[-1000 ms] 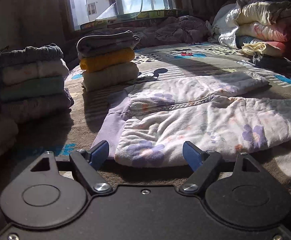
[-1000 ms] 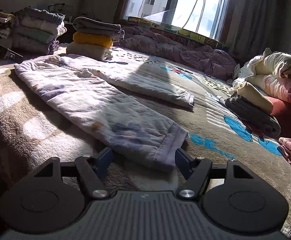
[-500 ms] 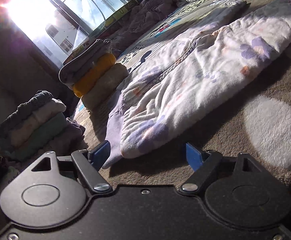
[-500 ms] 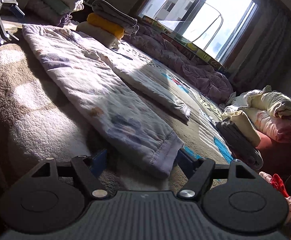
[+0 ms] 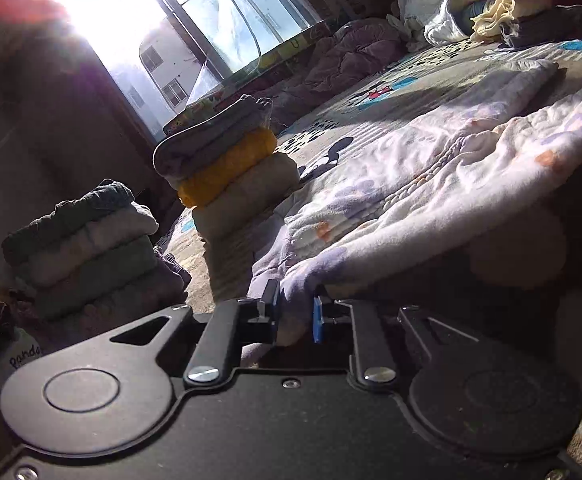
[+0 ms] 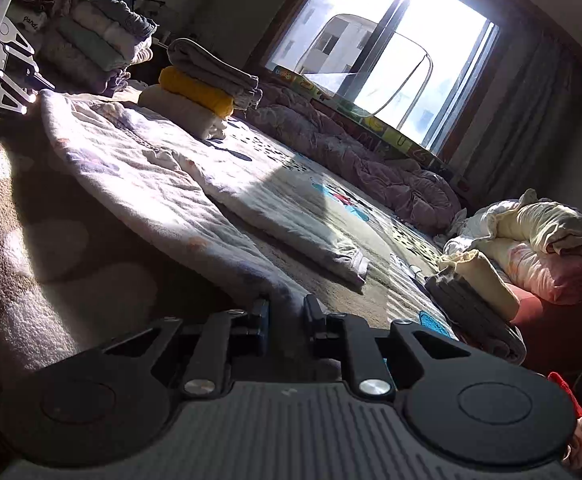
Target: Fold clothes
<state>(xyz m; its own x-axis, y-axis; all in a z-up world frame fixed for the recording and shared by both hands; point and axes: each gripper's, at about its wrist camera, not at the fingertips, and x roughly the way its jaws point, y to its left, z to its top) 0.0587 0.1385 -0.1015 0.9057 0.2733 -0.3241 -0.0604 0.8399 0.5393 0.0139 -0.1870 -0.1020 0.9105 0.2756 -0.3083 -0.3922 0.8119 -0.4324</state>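
**quiltfan22:** So what changed in the last second? A second ago both sets of tongs were wide open, just hovering at the near edge of the floral pajama pants [image 5: 423, 184] on the bed [image 5: 443, 72]. Now the left tongs [image 5: 294, 314] have closed down on the lavender waistband corner, with cloth bunched between the blue pads.

**tidy_mike:** Yep, and the right tongs [image 6: 287, 312] did the same thing at the other end. The jaws are nearly together with the leg cuff pinched in the gap. The cuff itself is in shadow there, so how deep the bite goes is hard to say. Both cameras have also tipped over compared with before.

**quiltfan22:** The pants are spread flat across the blanket, one leg running along the near edge and the other lying further back. The near edge looks slightly raised off the bed at both gripped ends.

**tidy_mike:** So the grab step looks done, I'd guess. Next is probably carrying that near leg over onto the far one. The finished stacks, the folded pile with the yellow piece [image 5: 227, 172] and the taller pile [image 5: 87, 244] beside it, are close to the waistband end, so the person has to watch the swing.
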